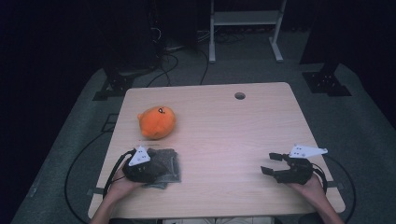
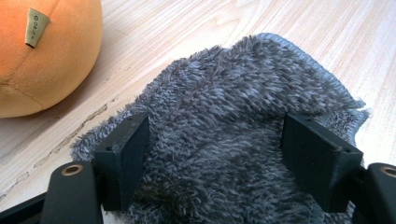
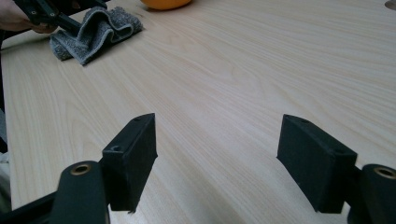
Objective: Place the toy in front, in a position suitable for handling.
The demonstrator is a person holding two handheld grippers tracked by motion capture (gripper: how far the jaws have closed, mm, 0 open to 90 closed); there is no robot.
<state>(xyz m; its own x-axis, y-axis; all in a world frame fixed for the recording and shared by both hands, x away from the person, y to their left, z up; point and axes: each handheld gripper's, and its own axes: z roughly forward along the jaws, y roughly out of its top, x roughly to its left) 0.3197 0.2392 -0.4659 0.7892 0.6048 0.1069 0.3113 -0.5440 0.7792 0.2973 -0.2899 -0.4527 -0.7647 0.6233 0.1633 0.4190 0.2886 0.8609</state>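
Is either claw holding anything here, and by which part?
Not yet firmly: the left claw straddles a raised fold of the fuzzy grey cloth, jaws still apart. The right claw stands open over bare wooden table.

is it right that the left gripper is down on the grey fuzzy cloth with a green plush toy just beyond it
Not quite: the plush toy is orange, not green, as the high view shows. The rest holds: the left gripper is down on the grey fuzzy cloth, with the toy just beyond it.
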